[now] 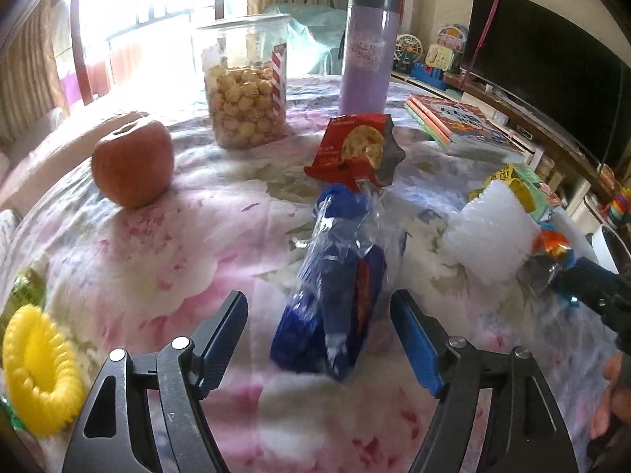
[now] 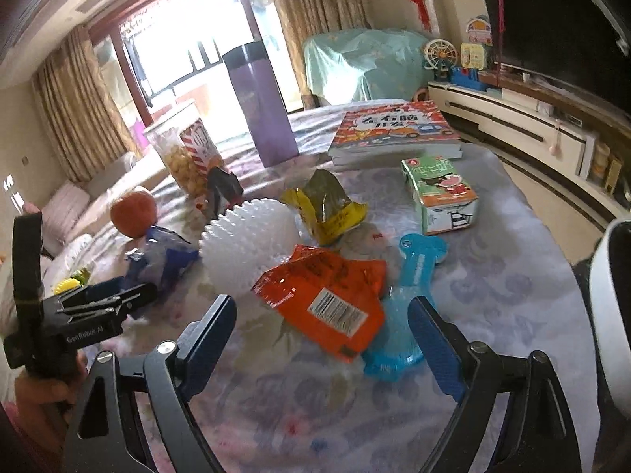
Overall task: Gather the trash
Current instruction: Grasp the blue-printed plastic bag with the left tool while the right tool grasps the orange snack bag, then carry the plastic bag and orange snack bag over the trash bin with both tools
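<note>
1 clear jar [image 1: 245, 79] holds round cookies [image 1: 242, 110].

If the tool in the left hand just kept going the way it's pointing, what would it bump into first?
Most likely the blue and clear plastic wrapper, which lies straight ahead of the open left tool on the flowered cloth. The red snack packet lies further behind it.

The right claw [image 2: 321, 349] hangs open over an orange wrapper [image 2: 327, 295] lying on a blue toy [image 2: 406, 307].
</note>
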{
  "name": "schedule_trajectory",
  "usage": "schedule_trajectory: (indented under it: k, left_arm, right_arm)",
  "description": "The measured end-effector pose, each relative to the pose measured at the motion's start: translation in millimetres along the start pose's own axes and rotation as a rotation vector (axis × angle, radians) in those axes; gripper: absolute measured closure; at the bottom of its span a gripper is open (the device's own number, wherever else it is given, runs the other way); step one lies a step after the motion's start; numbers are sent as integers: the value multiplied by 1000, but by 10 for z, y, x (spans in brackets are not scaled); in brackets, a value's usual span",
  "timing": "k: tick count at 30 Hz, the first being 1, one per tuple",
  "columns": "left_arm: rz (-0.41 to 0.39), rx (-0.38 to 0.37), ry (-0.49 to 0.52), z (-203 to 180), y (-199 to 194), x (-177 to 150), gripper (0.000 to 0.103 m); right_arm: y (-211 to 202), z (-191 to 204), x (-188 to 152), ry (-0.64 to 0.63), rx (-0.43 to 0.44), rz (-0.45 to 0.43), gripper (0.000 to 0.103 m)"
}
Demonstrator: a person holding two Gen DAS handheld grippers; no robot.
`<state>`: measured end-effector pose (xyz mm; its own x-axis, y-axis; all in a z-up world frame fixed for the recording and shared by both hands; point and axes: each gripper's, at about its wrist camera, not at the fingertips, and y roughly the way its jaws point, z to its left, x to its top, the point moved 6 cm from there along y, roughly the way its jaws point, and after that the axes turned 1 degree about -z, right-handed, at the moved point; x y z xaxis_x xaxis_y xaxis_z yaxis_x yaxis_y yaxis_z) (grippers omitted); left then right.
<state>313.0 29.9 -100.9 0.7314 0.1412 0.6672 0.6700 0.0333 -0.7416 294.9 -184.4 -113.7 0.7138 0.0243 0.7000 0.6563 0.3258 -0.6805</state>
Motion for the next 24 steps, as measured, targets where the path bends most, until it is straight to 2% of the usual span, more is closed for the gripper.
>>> schedule_trajectory:
  k: [2, 3, 6, 7, 10, 15, 24]
  left_arm:
    - [0, -1, 7, -24, 58, 6, 36]
    - [3, -12, 13, -45, 80, -3, 50]
    - [4, -27, 39, -95, 117, -39, 60]
    - [1, -29, 45, -105, 103, -44, 63]
    - [-2, -53, 38, -123, 15, -74, 65]
    - [0, -108, 21, -226, -187, -209, 65]
    - [6, -201, 86, -633, -508, -432, 65]
  right_arm:
    - [61, -2, -3, -14, -12, 9, 35]
    - [88, -4, -11, -19, -19, 17, 47]
    - [90, 7, -34, -28, -16, 17, 69]
    - [67, 5, -42, -26, -8, 14, 72]
    - [-25, -7, -60, -10, 13, -1, 75]
    - [-205, -77, -134, 41, 40, -11, 76]
    - [-608, -193, -318, 103, 70, -35, 76]
